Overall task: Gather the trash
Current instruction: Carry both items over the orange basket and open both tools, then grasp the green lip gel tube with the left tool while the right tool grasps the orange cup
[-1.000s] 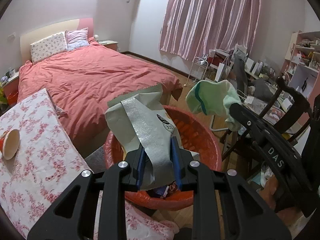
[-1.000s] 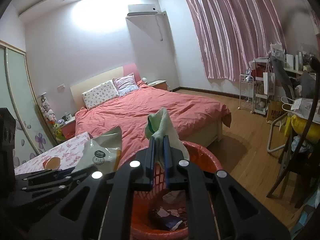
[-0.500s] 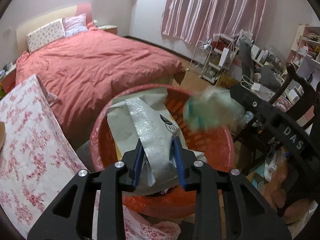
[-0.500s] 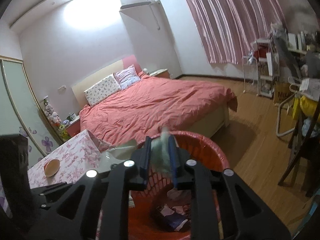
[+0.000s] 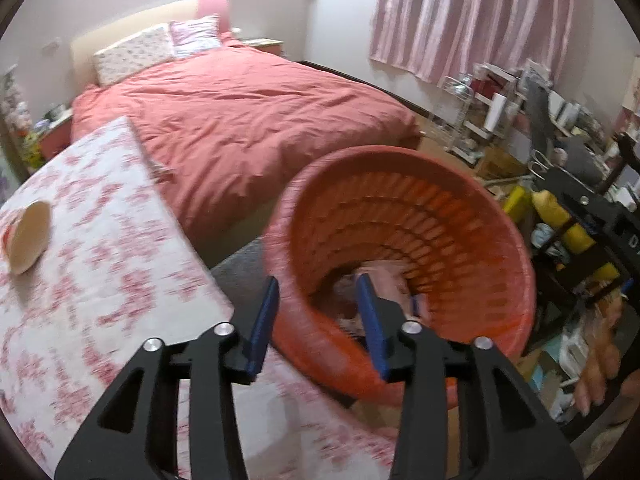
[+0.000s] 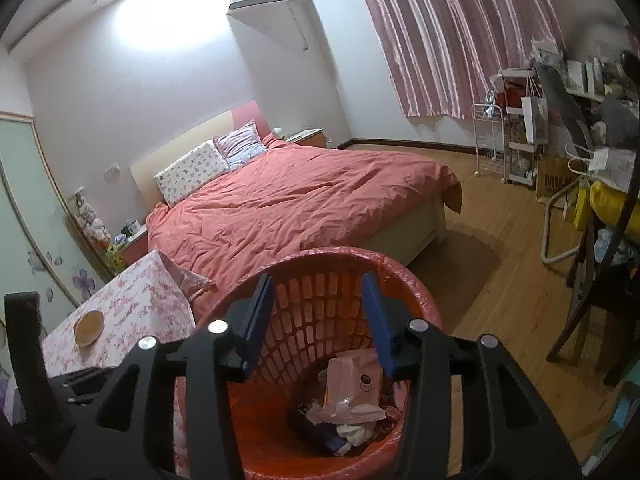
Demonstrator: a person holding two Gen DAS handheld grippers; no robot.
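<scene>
An orange slatted basket lined with a red bag stands on the floor beside the flowered table. Inside it lie a pale packaging bag and other crumpled trash. My left gripper hangs over the basket's near rim, its jaws opening with nothing between them. My right gripper is above the basket too, jaws opening and empty. A paper cup lies on the table.
A bed with a red cover fills the middle of the room. The table with a flowered cloth is at the left. A cluttered desk, shelves and a dark chair crowd the right side; wooden floor lies between.
The left gripper let go of the taped pale bag and the right let go of the green cloth; both dropped into the basket. Both grippers sank lower and their jaws widened.
</scene>
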